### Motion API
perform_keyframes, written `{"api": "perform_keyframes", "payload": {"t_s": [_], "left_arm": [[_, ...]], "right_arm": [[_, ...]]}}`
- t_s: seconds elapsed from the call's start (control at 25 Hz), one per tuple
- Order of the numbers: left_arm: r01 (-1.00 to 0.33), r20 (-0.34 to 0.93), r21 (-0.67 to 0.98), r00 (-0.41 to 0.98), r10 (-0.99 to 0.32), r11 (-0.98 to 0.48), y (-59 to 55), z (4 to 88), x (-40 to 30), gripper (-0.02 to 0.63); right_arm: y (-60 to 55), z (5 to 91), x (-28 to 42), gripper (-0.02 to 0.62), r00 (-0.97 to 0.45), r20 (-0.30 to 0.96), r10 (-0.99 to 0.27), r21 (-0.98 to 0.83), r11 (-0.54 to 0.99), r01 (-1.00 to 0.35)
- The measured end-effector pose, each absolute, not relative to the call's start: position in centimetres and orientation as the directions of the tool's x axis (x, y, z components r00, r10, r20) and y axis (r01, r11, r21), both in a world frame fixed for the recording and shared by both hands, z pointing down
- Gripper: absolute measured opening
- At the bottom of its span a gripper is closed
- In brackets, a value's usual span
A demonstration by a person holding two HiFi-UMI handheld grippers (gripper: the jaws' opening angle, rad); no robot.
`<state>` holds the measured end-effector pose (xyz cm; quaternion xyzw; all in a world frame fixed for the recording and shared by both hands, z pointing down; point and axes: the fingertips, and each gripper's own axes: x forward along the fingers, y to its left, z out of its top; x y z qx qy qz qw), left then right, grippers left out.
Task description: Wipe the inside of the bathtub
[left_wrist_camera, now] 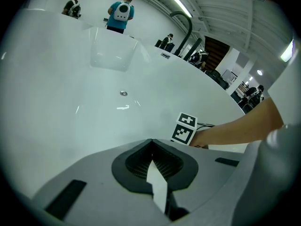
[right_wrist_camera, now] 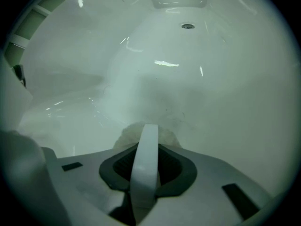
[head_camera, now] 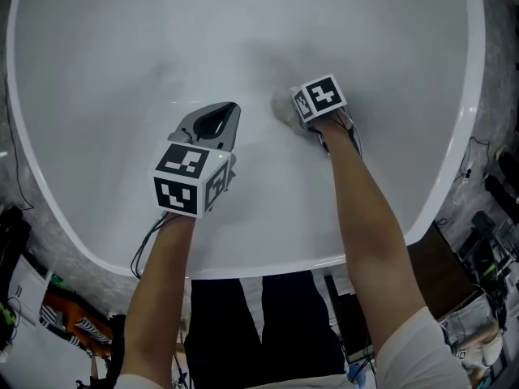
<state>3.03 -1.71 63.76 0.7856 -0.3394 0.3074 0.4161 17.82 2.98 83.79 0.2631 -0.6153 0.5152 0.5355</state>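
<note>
Near rim of white bathtub (head_camera: pixel 113 63) at bottom of head view, both forearms reaching over it. Left hand-held gripper (left_wrist_camera: pixel 151 141) hangs over the tub's inner slope, jaws closed together with nothing between them. Just beyond and to its right, right hand-held gripper (right_wrist_camera: pixel 149 127) is clenched on a pale cloth (head_camera: pixel 284 109), and the cloth is pressed against the tub's inner surface, low on the slope. Farther along the tub floor, the drain (right_wrist_camera: pixel 187 26), well apart from the cloth.
</note>
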Motion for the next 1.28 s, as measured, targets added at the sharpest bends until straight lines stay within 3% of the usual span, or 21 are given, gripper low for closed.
{"api": "perform_keyframes", "payload": {"t_s": [0.48, 0.76, 1.28], "left_arm": [[-0.785, 0.776, 0.448, 0.579, -0.25, -0.427, -1.0, 63.3, 5.3, 0.009], [-0.774, 0.781, 0.441, 0.58, -0.23, -0.455, 0.7, 59.2, 3.0, 0.009], [-0.791, 0.767, 0.419, 0.571, -0.292, -0.445, 3.1, 49.3, 3.2, 0.009]], "right_arm": [[3.5, 81.9, 21.0, 0.091, -0.226, 0.945, 0.236, -0.297, 0.332, -0.896], [5.3, 76.6, 18.7, 0.091, -0.23, 0.946, 0.228, -0.3, 0.351, -0.887], [5.5, 63.2, 16.7, 0.091, -0.338, 0.941, -0.002, -0.314, 0.369, -0.875]]}}
